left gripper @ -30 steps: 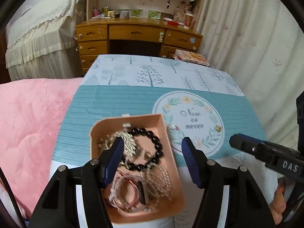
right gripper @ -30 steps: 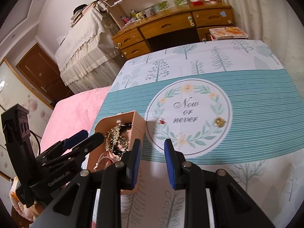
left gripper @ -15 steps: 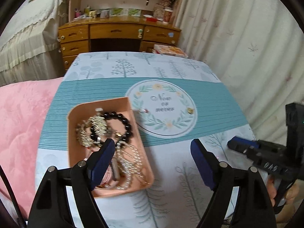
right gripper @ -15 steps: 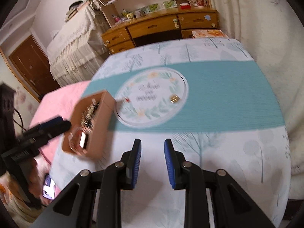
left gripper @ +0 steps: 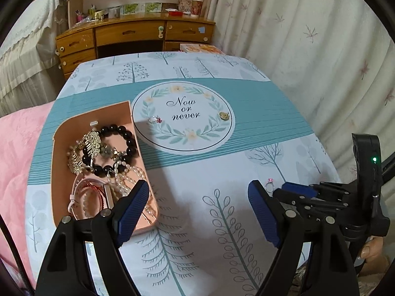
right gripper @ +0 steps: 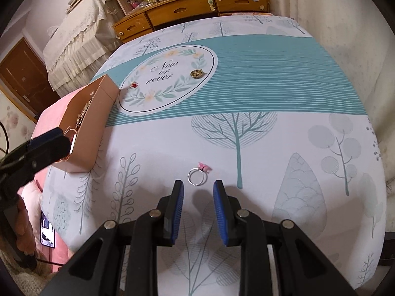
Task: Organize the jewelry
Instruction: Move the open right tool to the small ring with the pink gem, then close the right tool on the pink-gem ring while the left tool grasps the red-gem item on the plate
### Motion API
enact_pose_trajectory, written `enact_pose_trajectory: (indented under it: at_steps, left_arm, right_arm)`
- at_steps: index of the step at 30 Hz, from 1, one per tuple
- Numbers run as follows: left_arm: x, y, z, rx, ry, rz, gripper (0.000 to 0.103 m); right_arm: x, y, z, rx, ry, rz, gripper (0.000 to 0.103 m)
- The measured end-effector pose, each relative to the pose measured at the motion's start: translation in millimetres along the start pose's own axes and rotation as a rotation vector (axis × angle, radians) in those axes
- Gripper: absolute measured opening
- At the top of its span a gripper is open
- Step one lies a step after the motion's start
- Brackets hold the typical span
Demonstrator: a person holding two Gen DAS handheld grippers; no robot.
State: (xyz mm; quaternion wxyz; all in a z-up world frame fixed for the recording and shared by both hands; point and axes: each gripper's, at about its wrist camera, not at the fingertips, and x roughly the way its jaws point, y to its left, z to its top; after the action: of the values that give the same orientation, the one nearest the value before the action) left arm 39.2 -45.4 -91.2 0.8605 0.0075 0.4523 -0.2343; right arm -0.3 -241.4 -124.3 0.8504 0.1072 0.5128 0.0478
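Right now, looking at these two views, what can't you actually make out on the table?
- Pink tray, left wrist view: its near corner hides behind the left gripper.
- Tray contents, right wrist view: the tray's wall blocks nearly all the jewelry.
- Gold piece and red-stoned piece: too small to identify.
- Silver ring, left wrist view: partly behind the right gripper.

The tablecloth (left gripper: 187, 222) is white with grey-blue tree prints, crossed by a teal striped band that carries a round wreath emblem (left gripper: 182, 116) lettered "Now or never". A pink quilt (left gripper: 14, 153) lies beside the cloth's left edge. Behind the table stands a wooden desk (left gripper: 128, 34) with drawers; small clutter sits on its top. A cream curtain (left gripper: 308, 49) hangs at right. A lace-covered furniture piece (right gripper: 79, 32) and a brown door (right gripper: 22, 74) stand at left.
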Motion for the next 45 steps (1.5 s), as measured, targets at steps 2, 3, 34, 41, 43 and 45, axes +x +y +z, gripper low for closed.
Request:
enact_pose_trajectory:
  at_steps: [2,3,34,41,43,45]
  left_arm:
    - [-0.4,1.5,-0.6,-0.005,-0.002,-0.001,0.081]
    - [-0.4,2.6,-0.1,-0.008,-0.004,0.0,0.081]
    - [5.6,42.4,43.3,0.076,-0.002,0.041,0.081]
    - [42.3,31.2,92.5,0.36,0.101,0.036,0.081]
    - [52.5,27.6,100.4,0.413,0.138,0.021,0.078]
    - [66.9,23.6,109.0,0.477,0.185,-0.019,0.07]
  right_arm:
    - [4.4,1.6,1.2,0.003,0.001,-0.001,0.025]
    - [4.3,3.1,3.0,0.001,-0.008,-0.005,0.025]
    - [18.2,26.0,13.0,-0.162,-0.093,-0.141,0.011]
    - [32.3,10.9,46.7,-0.063,-0.043,0.012,0.009]
    - [36.2,9.8,55.2,-0.045,-0.031,0.041,0.009]
    - [39.5,8.9,62.8,-0.031,-0.025,0.06,0.009]
